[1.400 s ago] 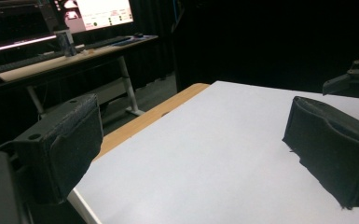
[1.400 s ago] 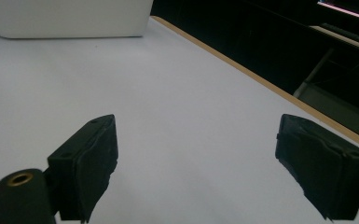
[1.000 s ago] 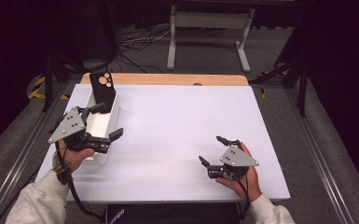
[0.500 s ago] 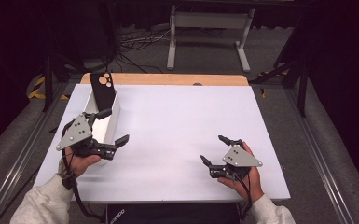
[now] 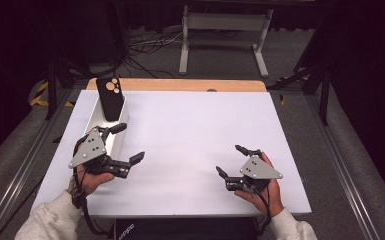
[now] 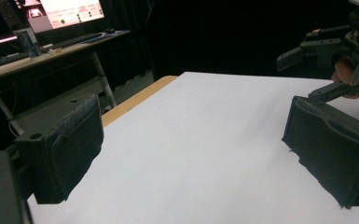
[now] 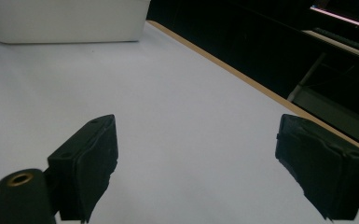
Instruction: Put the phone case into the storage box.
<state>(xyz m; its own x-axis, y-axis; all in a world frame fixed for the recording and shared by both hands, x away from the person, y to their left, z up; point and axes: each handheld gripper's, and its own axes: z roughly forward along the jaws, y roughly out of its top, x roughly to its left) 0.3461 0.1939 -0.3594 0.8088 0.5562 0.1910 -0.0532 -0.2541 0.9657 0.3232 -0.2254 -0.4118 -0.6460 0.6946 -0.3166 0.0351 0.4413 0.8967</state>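
A black phone (image 5: 111, 99) stands upright at the far end of a white bin (image 5: 95, 122) at the table's left. My left gripper (image 5: 130, 141) hovers open just right of the bin's near end, with nothing between its fingers. In the left gripper view the left gripper (image 6: 196, 154) has its jaws wide apart over bare white tabletop, and the right gripper (image 6: 328, 46) shows far off at the upper right. My right gripper (image 5: 228, 159) is open at the front right of the table, holding nothing. In the right gripper view the right gripper (image 7: 200, 163) faces the bin (image 7: 70, 18).
The white table (image 5: 195, 130) has a wooden strip (image 5: 180, 85) along its far edge. Beyond it stand a metal stand (image 5: 225, 30) and cables on a dark floor. A desk with a lit monitor (image 6: 70, 11) shows in the left gripper view.
My left gripper has come away from the bin, moving toward the front and right over the table. My right gripper has shifted slightly toward the front edge. Both stay open.
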